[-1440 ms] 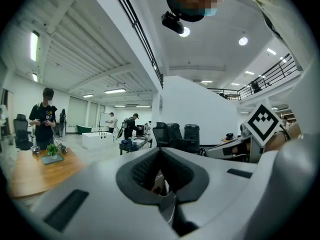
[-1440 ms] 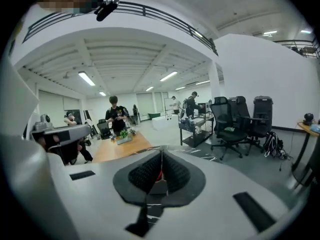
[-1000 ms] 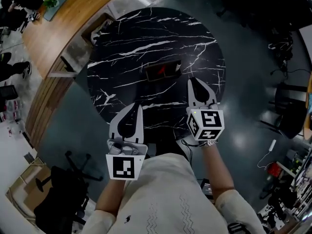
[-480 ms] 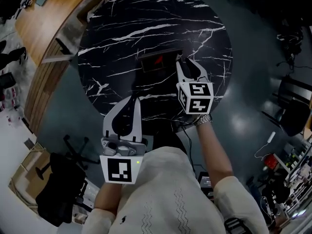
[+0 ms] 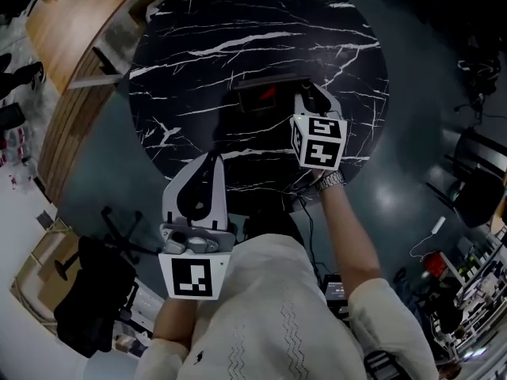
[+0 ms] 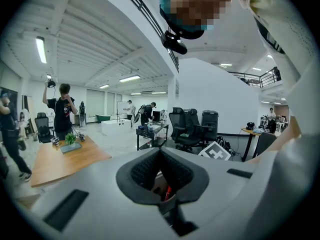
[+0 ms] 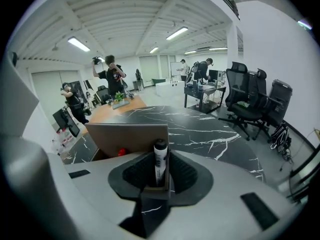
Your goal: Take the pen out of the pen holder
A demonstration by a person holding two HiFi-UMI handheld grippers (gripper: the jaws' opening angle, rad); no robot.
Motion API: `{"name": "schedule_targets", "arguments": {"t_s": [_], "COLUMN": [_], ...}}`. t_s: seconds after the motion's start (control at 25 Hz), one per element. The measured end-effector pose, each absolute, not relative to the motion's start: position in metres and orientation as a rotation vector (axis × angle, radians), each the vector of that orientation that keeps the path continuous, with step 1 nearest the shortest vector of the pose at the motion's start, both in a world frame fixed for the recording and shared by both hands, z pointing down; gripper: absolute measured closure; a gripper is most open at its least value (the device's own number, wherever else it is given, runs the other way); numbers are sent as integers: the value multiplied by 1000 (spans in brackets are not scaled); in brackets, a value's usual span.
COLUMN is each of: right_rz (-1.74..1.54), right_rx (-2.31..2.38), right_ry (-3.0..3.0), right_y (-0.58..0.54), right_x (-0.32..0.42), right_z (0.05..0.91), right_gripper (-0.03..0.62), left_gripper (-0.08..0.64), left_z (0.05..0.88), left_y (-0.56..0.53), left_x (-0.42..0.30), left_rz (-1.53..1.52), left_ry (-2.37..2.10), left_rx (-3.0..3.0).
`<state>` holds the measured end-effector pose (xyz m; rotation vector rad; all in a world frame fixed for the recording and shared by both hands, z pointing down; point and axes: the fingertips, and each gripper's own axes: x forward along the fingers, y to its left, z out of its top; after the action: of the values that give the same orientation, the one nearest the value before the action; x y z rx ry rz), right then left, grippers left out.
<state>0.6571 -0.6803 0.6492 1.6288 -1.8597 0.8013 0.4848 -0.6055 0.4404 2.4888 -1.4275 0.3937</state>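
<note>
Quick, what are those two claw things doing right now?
Left gripper: closed, holding nothing.
Right gripper: closed on the pen.

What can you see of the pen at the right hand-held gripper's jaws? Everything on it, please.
The pen looks like a plastic marker: a white barrel with dark print too small to read, topped by a rounded black cap. It stands upright in front of the right edge of the tan pen holder wall. The right hand-held gripper has its jaws closed on the barrel, one dark ribbed pad on each side. The pen's lower end is hidden, so how deep it sits in the holder cannot be told.
</note>
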Motion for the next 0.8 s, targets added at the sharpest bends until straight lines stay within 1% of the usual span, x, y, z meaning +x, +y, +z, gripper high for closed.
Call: {"name": "schedule_targets", "arguments": {"t_s": [0.12, 0.2, 0.4, 0.8], "right_rz": [774, 769, 692, 545], "right_rx": [1644, 1658, 1715, 1951], "right_ry": [-1856, -1866, -1888, -1934], "right_y": [-681, -682, -678, -652], "right_x": [655, 653, 653, 652], "right_z": [649, 646, 625, 537], "right_gripper": [489, 505, 506, 506], "left_gripper": [551, 549, 549, 549], "left_z": [441, 441, 439, 416], "left_y": [-605, -605, -600, -573], "left_x": [473, 466, 462, 447], "left_rz": [397, 396, 379, 297], "left_ry": [-1456, -1469, -1447, -1356], "left_rx": [2469, 2461, 2477, 2571]}}
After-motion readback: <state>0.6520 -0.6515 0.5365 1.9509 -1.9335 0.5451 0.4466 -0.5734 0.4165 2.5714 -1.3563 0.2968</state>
